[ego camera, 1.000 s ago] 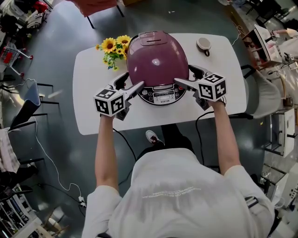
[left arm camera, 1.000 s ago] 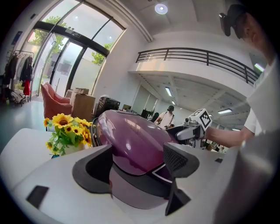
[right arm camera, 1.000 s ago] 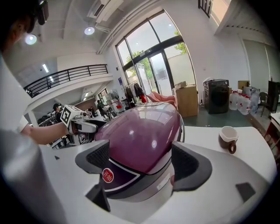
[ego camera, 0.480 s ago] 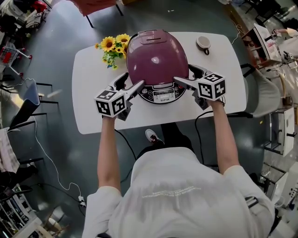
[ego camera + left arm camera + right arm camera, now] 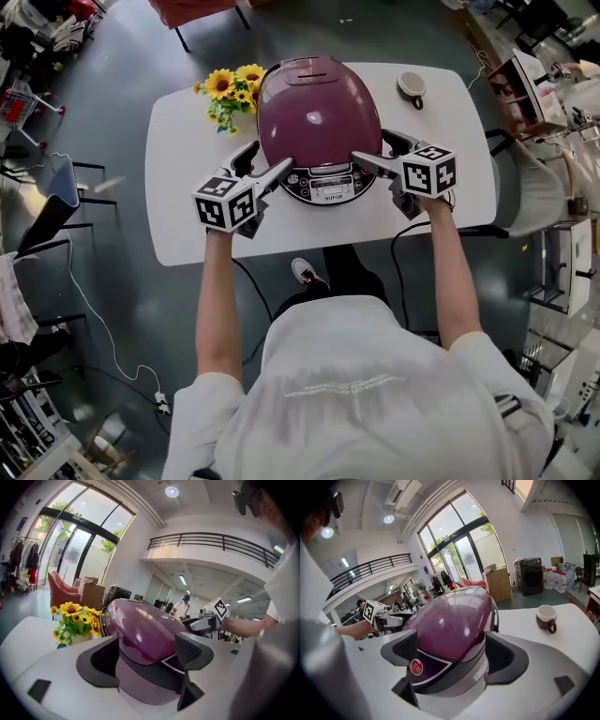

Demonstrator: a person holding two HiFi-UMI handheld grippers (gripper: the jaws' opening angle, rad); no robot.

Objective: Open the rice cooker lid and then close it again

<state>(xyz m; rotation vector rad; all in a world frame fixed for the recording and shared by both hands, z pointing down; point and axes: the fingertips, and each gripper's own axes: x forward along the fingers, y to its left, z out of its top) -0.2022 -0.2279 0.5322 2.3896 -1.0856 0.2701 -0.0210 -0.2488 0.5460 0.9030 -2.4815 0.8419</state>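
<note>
A purple rice cooker point(image 5: 319, 112) stands mid-table with its domed lid down. Its silver control panel point(image 5: 326, 187) faces me. My left gripper point(image 5: 267, 161) is open at the cooker's front left, one finger by the lid's front edge, the other along the side. My right gripper point(image 5: 371, 148) is open in the same way at the front right. In the left gripper view the cooker point(image 5: 140, 630) fills the gap of the left gripper point(image 5: 145, 656). In the right gripper view the cooker point(image 5: 454, 620), with a red round badge point(image 5: 416, 667), sits between the right gripper's point(image 5: 452, 653) wide jaws.
A pot of sunflowers point(image 5: 228, 94) stands left of the cooker on the white table point(image 5: 187, 225). A brown and white cup point(image 5: 410, 89) is at the back right. A black cable point(image 5: 403, 234) hangs off the front edge. Chairs and clutter ring the table.
</note>
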